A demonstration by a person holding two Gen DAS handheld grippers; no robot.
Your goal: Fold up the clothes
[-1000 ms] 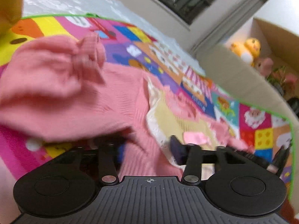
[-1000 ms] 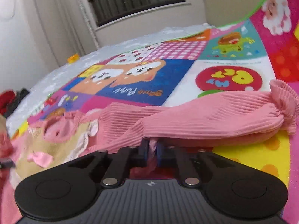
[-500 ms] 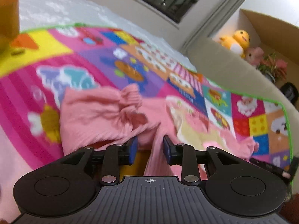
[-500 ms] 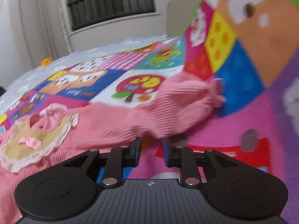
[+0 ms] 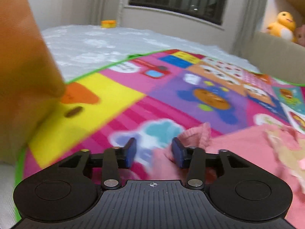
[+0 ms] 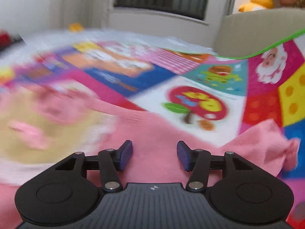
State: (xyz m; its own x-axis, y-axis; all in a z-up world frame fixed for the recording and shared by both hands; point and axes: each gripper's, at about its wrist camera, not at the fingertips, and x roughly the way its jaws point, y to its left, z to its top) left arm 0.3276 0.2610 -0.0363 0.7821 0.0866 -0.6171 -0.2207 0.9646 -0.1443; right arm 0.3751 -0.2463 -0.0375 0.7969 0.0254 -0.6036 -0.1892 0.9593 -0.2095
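"Two sleeves, and neither is folded in, as far as I can judge. How much would you call done?"

"Very little. My left gripper (image 5: 154,152) has its jaws spread wide with nothing pinched; the ruffled cuff (image 5: 198,136) of the pink sweater (image 5: 246,147) lies on the play mat (image 5: 171,87) just past the right fingertip, and some blurred pink cloth sits low between the fingers, touching neither that I can tell."

"And your other tool?"

"My right gripper (image 6: 154,153) is parted as well, hanging over the sweater (image 6: 152,133) near the shoulder, gripping nothing. The right sleeve (image 6: 266,145) runs out to the right across the mat (image 6: 266,99), its cuff at the far right end. The cream bib panel (image 6: 38,133) with its pink bow faces up on the left of that view, though it is smeared by motion blur."

"So the garment is flat?"

"Front up and spread out, sleeves extended to either side. I'd say the laying-out is finished and the folding proper has not begun: both sleeves have to come across the body, then the body folded over itself. The hem is outside both views, so I cannot tell how it lies."

"Anything in the way?"

"A cardboard box (image 5: 22,76) stands at the mat's left edge, close to my left gripper, apart from the cuff"
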